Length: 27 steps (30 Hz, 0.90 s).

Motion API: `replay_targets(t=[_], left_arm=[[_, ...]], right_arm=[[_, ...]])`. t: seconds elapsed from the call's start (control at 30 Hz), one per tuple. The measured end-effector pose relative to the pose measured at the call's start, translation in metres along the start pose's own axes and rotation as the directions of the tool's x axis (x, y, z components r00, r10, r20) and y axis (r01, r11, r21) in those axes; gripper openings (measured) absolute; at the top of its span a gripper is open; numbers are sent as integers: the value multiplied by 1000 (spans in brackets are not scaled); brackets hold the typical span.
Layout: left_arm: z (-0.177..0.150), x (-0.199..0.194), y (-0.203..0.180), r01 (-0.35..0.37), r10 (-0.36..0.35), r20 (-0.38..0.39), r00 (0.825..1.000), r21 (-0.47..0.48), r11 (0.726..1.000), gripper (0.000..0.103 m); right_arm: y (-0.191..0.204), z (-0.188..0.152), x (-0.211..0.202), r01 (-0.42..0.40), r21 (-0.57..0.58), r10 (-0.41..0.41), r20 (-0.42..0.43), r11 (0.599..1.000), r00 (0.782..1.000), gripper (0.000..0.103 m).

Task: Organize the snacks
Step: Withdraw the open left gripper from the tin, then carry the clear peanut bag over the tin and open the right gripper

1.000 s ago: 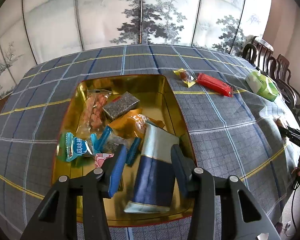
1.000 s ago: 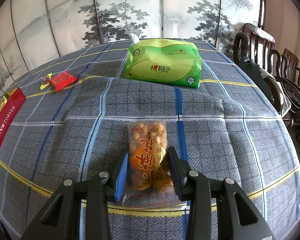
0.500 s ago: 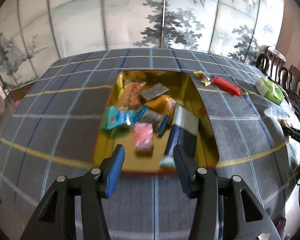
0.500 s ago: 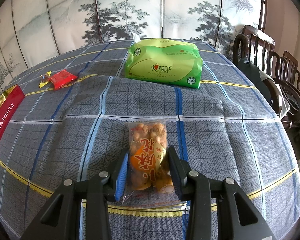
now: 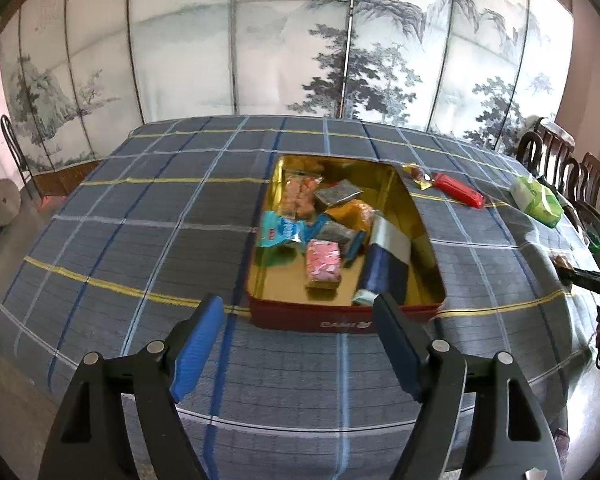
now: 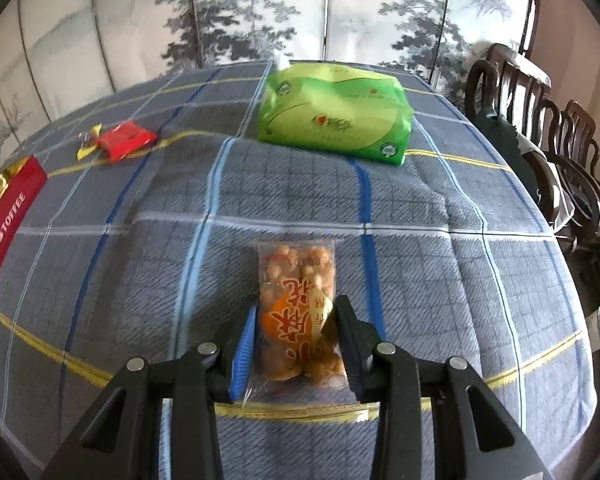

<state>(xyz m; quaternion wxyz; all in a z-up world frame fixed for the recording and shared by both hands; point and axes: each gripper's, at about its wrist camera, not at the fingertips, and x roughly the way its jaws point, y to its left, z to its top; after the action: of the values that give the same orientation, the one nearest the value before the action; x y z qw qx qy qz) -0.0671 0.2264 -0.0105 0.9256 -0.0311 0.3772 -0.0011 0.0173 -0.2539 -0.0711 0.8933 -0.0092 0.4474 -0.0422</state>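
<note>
Two grippers: left gripper (image 5: 298, 322) fingers spread, empty, near side of red tin (image 5: 342, 318); right gripper (image 6: 296, 330) fingers pinching peanut packet (image 6: 298, 308) on desk (image 6: 440, 272).

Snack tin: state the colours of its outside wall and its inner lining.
The snack tin is red outside and gold inside, clearest in the left wrist view.

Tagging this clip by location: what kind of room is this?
Probably a home dining room: a large table under a plaid tablecloth, carved wooden chairs alongside, and a painted folding screen behind.
</note>
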Motion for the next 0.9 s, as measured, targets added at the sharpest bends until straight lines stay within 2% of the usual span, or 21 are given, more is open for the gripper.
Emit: replay_targets(t=[0.2,0.33,0.5,0.73,0.9], left_arm=[[-11,22,25,27,-31,-51,998,-70,997,74],[-17,34,33,36,-44,-79,996,-91,995,74],[-23,39,40,33,-40,-82,996,-88,996,74],[-29,42,45,35,-40,-88,995,-64,997,74],[-31,42,43,31,-34,-88,996,-36,999,74]], right_arm=[[22,2,-18,-83,17,83,7,996,997,38],[59,14,-32,-151,-2,151,24,988,988,38],[122,38,-49,-259,-62,262,49,964,964,38],[215,73,-68,-389,-164,403,62,907,913,38],[277,94,-59,-452,-215,468,25,865,883,38]])
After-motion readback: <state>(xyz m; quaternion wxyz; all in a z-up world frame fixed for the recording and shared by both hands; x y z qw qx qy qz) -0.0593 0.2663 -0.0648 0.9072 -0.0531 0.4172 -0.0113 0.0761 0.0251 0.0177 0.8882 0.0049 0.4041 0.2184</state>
